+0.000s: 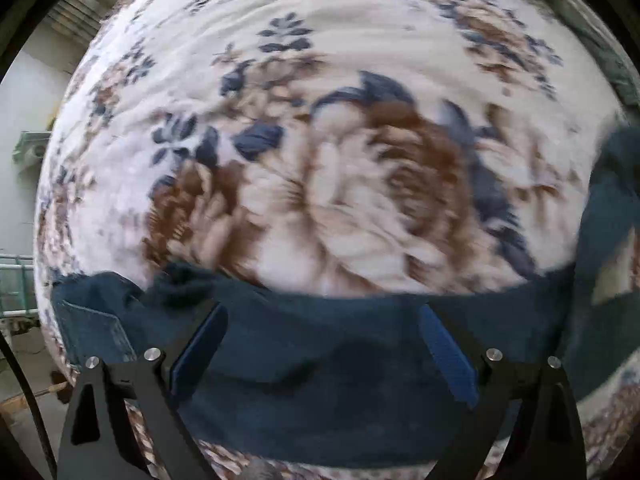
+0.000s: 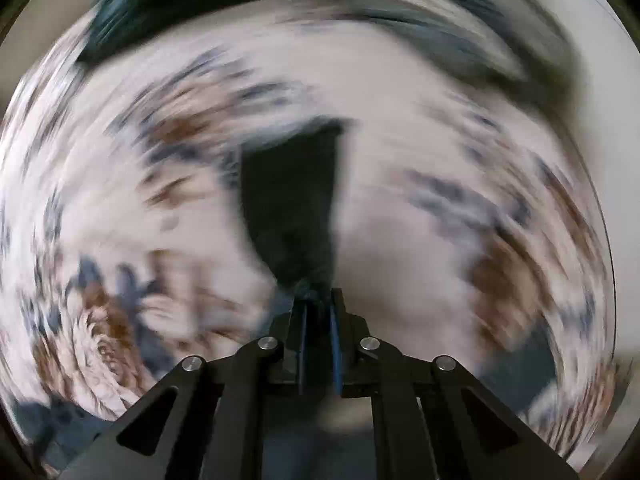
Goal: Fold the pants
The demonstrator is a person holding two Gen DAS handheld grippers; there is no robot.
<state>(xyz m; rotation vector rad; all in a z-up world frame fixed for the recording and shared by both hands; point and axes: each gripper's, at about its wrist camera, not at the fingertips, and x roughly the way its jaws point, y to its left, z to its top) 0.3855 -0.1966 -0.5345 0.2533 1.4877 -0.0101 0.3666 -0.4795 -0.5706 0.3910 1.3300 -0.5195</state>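
Note:
Dark blue pants (image 1: 320,364) lie across a floral bedspread (image 1: 320,160) in the left wrist view, with a back pocket at the left. My left gripper (image 1: 322,312) is open, its blue-padded fingers spread wide just above the pants' upper edge. In the right wrist view, which is heavily motion-blurred, my right gripper (image 2: 318,300) is shut on a dark piece of the pants (image 2: 292,208) that rises from between its fingers. More dark fabric (image 2: 168,8) shows blurred along the top.
The floral bedspread (image 2: 120,200) fills both views. A pale wall and a green fixture (image 1: 32,148) show past the bed's left edge. Dark pants fabric (image 1: 612,208) also hangs at the right edge of the left wrist view.

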